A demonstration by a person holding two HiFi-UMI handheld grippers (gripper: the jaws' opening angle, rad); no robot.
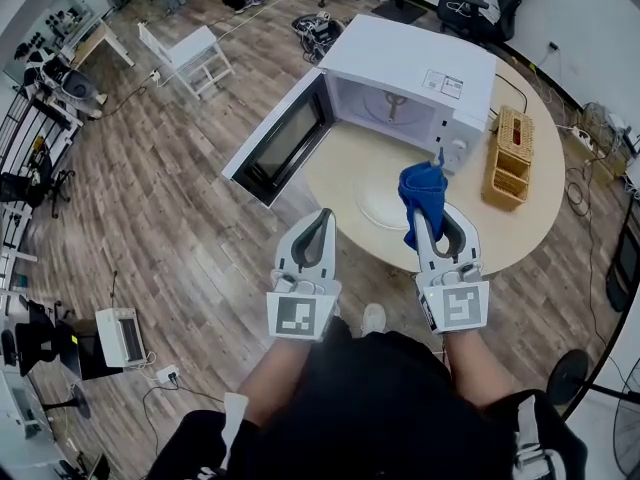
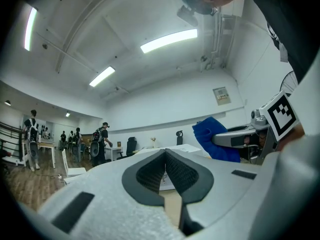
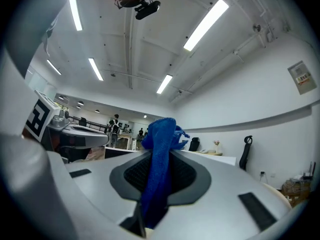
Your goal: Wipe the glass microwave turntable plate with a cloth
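Observation:
The clear glass turntable plate [image 1: 376, 204] lies flat on the round wooden table [image 1: 520, 230], in front of the white microwave [image 1: 415, 78]. My right gripper [image 1: 440, 230] is held just above the plate's near right edge, shut on a blue cloth [image 1: 422, 192] that bunches up above the jaws and hangs below them. In the right gripper view the cloth [image 3: 159, 169] runs down between the closed jaws. My left gripper [image 1: 319, 220] hovers over the table's near edge, left of the plate, shut with nothing in it [image 2: 165, 156]. Both grippers are tilted upward toward the ceiling.
The microwave's door [image 1: 283, 140] is swung open to the left, past the table edge. A wicker basket [image 1: 511, 158] stands at the table's right. A white chair [image 1: 190, 54] and a small white appliance [image 1: 120, 336] sit on the wooden floor to the left.

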